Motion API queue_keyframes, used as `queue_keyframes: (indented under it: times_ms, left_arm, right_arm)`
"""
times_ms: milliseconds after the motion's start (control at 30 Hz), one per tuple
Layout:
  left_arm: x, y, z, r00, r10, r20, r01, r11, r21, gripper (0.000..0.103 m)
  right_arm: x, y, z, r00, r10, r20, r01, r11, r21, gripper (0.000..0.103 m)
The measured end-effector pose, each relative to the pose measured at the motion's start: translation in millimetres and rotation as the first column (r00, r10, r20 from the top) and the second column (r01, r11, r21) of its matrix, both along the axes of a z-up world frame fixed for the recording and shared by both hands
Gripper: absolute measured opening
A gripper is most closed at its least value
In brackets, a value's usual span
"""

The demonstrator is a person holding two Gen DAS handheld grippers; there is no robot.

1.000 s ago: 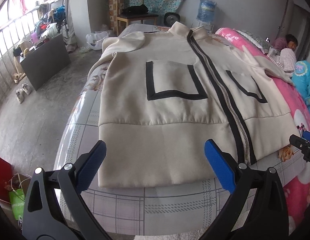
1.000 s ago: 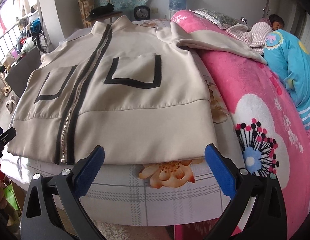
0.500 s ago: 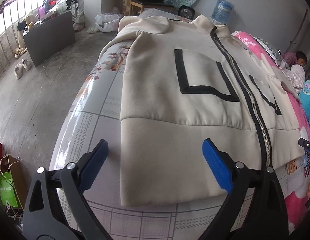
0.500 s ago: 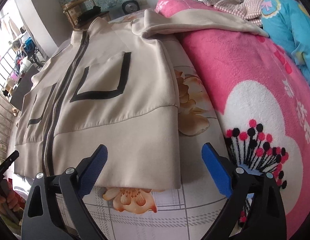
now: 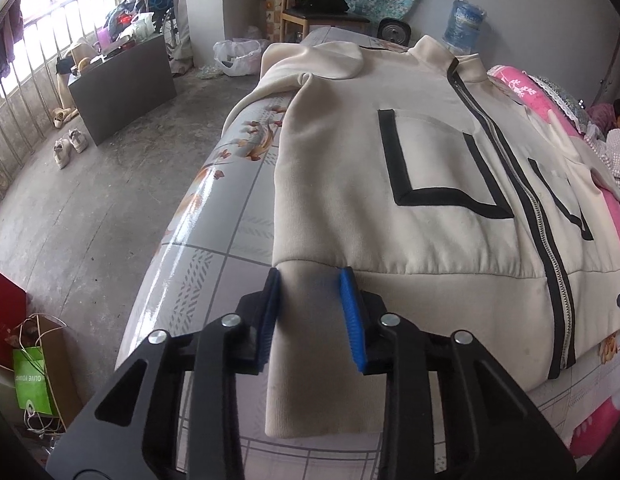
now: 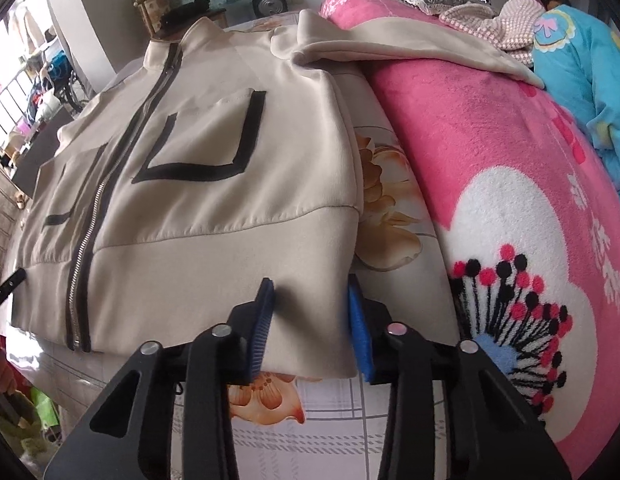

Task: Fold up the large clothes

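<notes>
Left wrist view: looks forward along the left gripper (image 5: 312,312) from the foot of the bed (image 5: 213,248), low and close over the near left corner of the jacket (image 5: 410,208) hem, angled up the garment toward the collar; floor and window railing are seen at left.

Right wrist view: same low, close setup along the right gripper (image 6: 312,316), placed at the near right hem corner of the jacket (image 6: 213,184), with the pink blanket (image 6: 490,152) at right.

Shared by both views: jacket front, zipper (image 5: 546,240) (image 6: 85,256), both pockets, collar, far wall.
</notes>
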State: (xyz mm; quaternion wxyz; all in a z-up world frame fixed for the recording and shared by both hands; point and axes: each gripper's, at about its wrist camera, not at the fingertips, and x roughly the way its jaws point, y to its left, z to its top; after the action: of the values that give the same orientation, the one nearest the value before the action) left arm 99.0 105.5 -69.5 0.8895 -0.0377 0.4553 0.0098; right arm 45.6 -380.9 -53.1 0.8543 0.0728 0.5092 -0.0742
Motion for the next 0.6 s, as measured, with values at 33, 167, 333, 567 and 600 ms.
queue_keyframes:
  times_ms: [33,167,333,567,600]
  left_arm:
    - [0.0,-0.6,1.2,1.000,0.002,0.005,-0.002,1.000,0.015,0.017]
    - [-7.3,-4.3,18.8,0.999,-0.031,0.045,0.029,0.999,0.043,0.004]
    - [-28.2,-10.3,43.1,0.991,-0.084,0.107,0.076,0.994,0.080,0.004]
    - [-70.1,-4.8,56.9,0.994,-0.092,0.067,0.087,0.993,0.077,0.004]
    - [-78.1,-2.7,56.8,0.995,-0.089,0.054,0.085,0.994,0.076,0.004]
  right_arm:
    - [1.0,-0.3,0.7,1.000,0.007,0.000,-0.007,1.000,0.000,0.015]
    - [-6.1,3.7,20.8,0.999,0.035,0.038,-0.034,0.999,-0.023,0.006]
    - [-22.1,5.3,40.8,0.995,0.049,0.084,-0.047,0.998,-0.035,0.006]
    - [-71.5,-1.6,47.1,0.996,0.030,0.081,-0.030,1.000,-0.002,0.006]
    - [-79.5,-2.7,46.0,0.997,0.023,0.077,-0.024,1.000,0.005,0.006]
